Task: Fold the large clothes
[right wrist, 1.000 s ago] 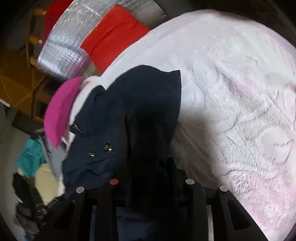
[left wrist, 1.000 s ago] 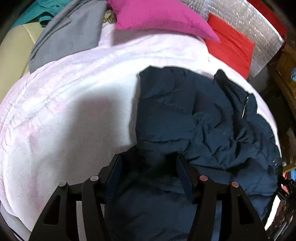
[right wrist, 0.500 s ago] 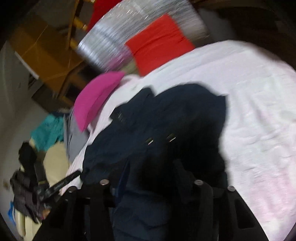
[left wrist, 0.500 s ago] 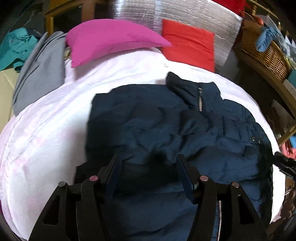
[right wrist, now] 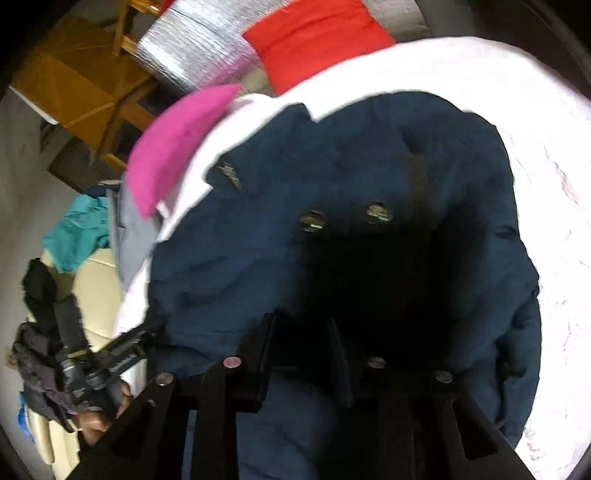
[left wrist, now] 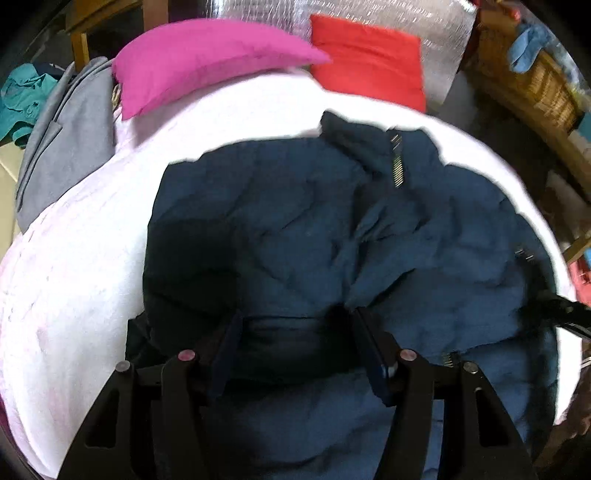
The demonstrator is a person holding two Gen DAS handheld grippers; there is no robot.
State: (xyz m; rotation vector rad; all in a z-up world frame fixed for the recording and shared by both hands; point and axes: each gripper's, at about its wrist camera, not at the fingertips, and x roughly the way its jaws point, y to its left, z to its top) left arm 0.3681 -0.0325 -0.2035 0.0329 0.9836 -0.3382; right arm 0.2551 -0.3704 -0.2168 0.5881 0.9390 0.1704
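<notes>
Left gripper (left wrist: 295, 328): fingers spread, a dark fold of the navy padded jacket (left wrist: 295, 229) bunched between them; whether the pads press it cannot be told.

Right gripper (right wrist: 301, 334): jaws closing, jacket cloth between them in deep shadow; the grip itself is not clear.

Navy padded jacket: spread flat on the white-pink blanket (left wrist: 81, 258), collar and zip (left wrist: 397, 162) at the far end, two snap fasteners (right wrist: 312, 220) on its right-hand part.

Hand (right wrist: 99, 417): at the blanket's left edge, holding the handle of the other gripper.

Grey garment (left wrist: 66, 144) and teal garment (left wrist: 22, 96): heaped beyond the blanket, far left.

Magenta pillow (left wrist: 207, 59) and red pillow (left wrist: 369, 62): at the far edge, before a silver quilted panel (left wrist: 439, 33).

Wicker basket (left wrist: 528, 81): far right, blue cloth (left wrist: 528, 40) draped on its rim; contents blurred.
</notes>
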